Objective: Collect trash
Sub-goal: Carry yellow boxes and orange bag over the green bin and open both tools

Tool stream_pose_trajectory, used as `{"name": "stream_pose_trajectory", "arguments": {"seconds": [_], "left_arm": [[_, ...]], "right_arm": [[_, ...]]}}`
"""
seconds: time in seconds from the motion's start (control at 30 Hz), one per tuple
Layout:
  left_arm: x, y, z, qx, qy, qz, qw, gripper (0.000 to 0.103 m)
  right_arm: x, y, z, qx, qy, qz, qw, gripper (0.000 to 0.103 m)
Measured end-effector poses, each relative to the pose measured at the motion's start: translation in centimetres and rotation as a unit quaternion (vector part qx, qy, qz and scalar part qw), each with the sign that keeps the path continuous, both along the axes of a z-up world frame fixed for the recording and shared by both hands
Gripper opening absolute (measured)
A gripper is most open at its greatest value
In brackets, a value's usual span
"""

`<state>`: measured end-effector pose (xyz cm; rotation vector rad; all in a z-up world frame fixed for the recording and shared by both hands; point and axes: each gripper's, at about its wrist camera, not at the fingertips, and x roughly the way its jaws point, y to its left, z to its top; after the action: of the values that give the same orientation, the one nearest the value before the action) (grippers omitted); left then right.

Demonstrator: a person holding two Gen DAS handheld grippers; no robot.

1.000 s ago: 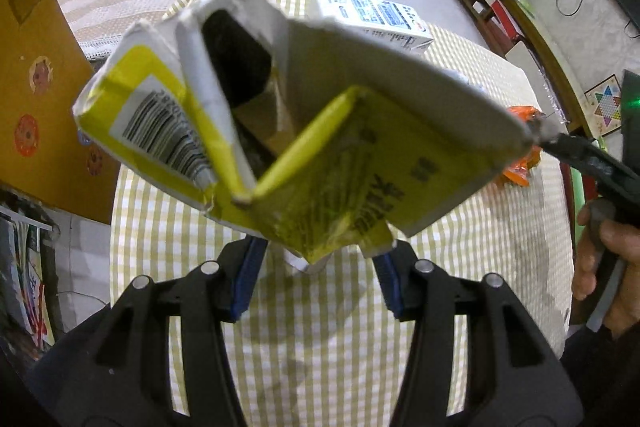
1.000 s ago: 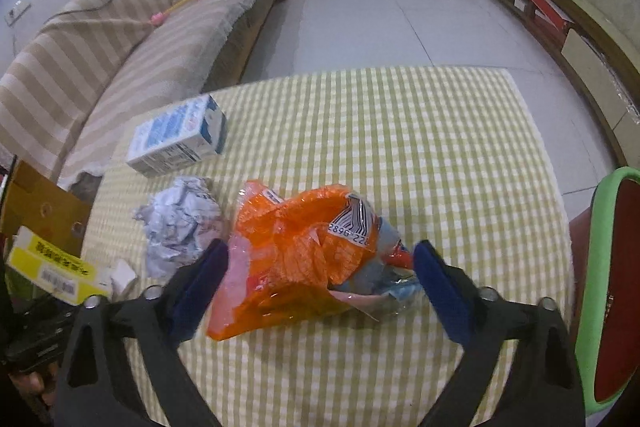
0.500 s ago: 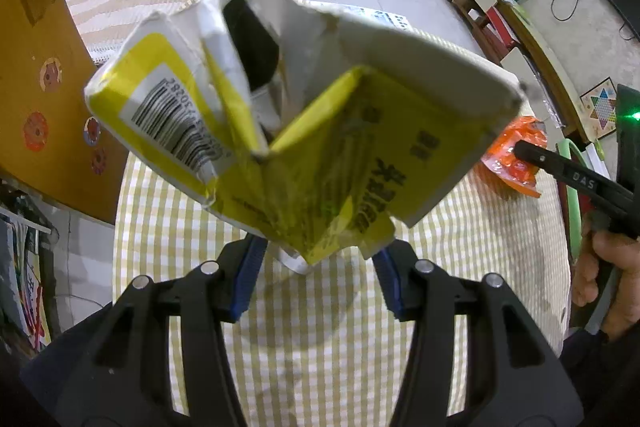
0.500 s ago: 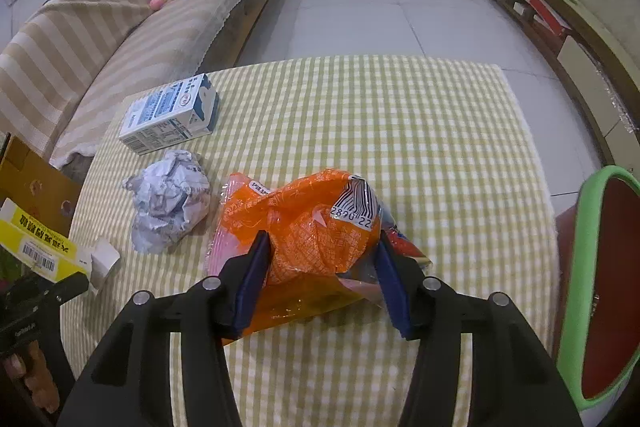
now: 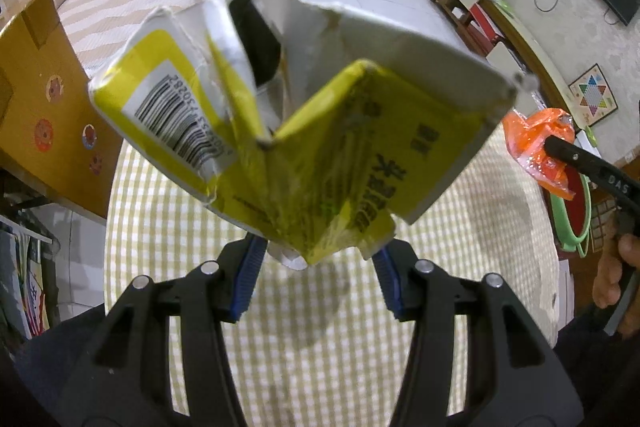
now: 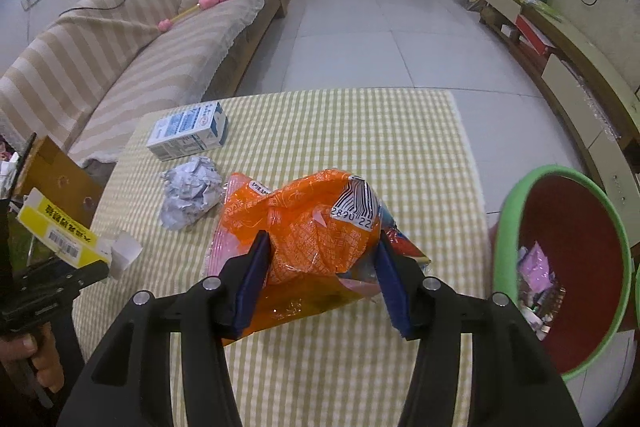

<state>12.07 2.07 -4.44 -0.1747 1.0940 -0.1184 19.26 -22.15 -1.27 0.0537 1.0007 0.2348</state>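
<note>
Right wrist view: right gripper [image 6: 320, 283] clamped on crumpled orange plastic snack bag [image 6: 308, 243], bag clear of checked tablecloth [image 6: 360, 131]. Red bin with green rim [image 6: 516, 211] just right of claw, some trash already inside. Left gripper [image 5: 316, 267] pinched torn yellow cardboard box [image 5: 340, 155], held above table. Left on table ahead-left of right claw: crumpled white paper ball [image 6: 190, 189], blue-white carton [image 6: 188, 137] beyond it. Judged: two pieces in hand, not yet binned; two to go.

L tongs [image 5: 318, 261] clamp torn yellow carton [image 5: 340, 147] over checked table [image 5: 160, 227].
</note>
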Motion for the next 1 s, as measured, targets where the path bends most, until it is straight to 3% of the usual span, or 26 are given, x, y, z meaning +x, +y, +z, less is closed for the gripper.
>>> {"name": "stream_pose_trajectory", "arguments": {"seconds": [0.4,0.67,1.0], "left_arm": [[-0.7,-4.9,2.7,-0.001,-0.022,-0.041,0.9989,0.049],[0.6,-9.0,4.5,-0.032,-0.041,-0.080,0.9955,0.049],[4.9,-17.2,6.1,-0.049,-0.050,-0.145,0.9869,0.049]], "right_arm": [[-2.9,-3.2,4.2,0.009,-0.041,-0.006,0.999,0.051],[-3.8,-8.2,5.5,0.013,-0.057,-0.045,0.997,0.051],[-4.2,-16.8,6.4,0.023,-0.070,-0.128,0.989,0.051]]}}
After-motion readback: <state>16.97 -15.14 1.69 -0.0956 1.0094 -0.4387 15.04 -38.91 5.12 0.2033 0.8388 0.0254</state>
